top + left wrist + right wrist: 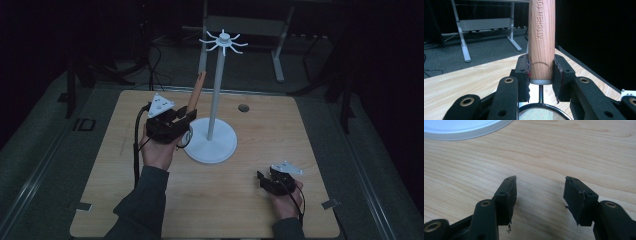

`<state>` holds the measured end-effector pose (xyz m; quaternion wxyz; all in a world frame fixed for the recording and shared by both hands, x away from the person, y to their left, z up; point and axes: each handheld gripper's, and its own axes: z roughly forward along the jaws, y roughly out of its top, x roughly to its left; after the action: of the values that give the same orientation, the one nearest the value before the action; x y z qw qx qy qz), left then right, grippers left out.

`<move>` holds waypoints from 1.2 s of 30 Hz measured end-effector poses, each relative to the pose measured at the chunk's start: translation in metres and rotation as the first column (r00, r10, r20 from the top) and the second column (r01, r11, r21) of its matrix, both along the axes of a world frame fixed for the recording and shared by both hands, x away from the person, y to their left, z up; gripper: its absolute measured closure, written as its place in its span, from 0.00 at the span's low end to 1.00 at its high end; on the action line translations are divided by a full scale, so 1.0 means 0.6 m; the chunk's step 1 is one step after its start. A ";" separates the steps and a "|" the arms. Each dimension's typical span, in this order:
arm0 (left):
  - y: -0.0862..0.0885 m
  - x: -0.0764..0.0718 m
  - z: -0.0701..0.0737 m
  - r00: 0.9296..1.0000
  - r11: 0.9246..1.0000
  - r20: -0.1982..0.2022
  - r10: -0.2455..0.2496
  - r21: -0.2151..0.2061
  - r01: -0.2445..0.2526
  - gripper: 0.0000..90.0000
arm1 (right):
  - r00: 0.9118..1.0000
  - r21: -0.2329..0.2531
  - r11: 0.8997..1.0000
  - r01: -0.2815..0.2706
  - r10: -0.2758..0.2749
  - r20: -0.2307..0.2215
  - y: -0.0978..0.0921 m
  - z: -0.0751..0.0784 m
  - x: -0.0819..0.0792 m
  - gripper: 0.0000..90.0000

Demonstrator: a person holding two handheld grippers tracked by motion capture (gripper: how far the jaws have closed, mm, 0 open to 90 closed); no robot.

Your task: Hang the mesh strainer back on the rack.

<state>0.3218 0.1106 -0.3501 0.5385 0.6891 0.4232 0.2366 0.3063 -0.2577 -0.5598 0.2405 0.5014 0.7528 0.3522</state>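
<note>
A small strainer with a wooden handle [197,90] stamped "KITCHEN TOO…" stands handle-up, tilted toward the far side. My left gripper [187,116] is shut on the handle's lower end [541,50], just above the metal collar. The strainer's wire mesh bowl [541,114] hangs below the jaws, close to the base of a white stand [212,145]. That stand has a tall pole and a ring of hooks [223,41] on top. My right gripper [262,179] rests low over the wooden table [250,210] at the front right, open, nothing between its fingertips [507,192].
The stand's white base edge [461,127] lies ahead of my right gripper. A dark round plug [243,107] sits in the tabletop behind the stand. Metal clips [330,203] mark the table's front corners. A grey desk frame [277,55] stands on the floor beyond the table.
</note>
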 end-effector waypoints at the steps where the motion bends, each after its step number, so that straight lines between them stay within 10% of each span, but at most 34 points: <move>1: 0.000 0.000 0.001 1.000 1.000 0.003 0.001 -0.005 -0.001 0.77 | 1.000 0.001 1.000 0.001 -0.001 0.001 0.000 0.000 0.000 0.48; 36: 0.000 0.000 0.031 0.998 0.999 0.057 0.018 -0.050 -0.015 0.77 | 1.000 -0.001 1.000 0.002 -0.002 0.001 0.000 0.000 0.000 0.48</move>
<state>0.3219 0.1105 -0.3314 0.5653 0.6651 0.4188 0.2505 0.3063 -0.2578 -0.5598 0.2412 0.5017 0.7525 0.3519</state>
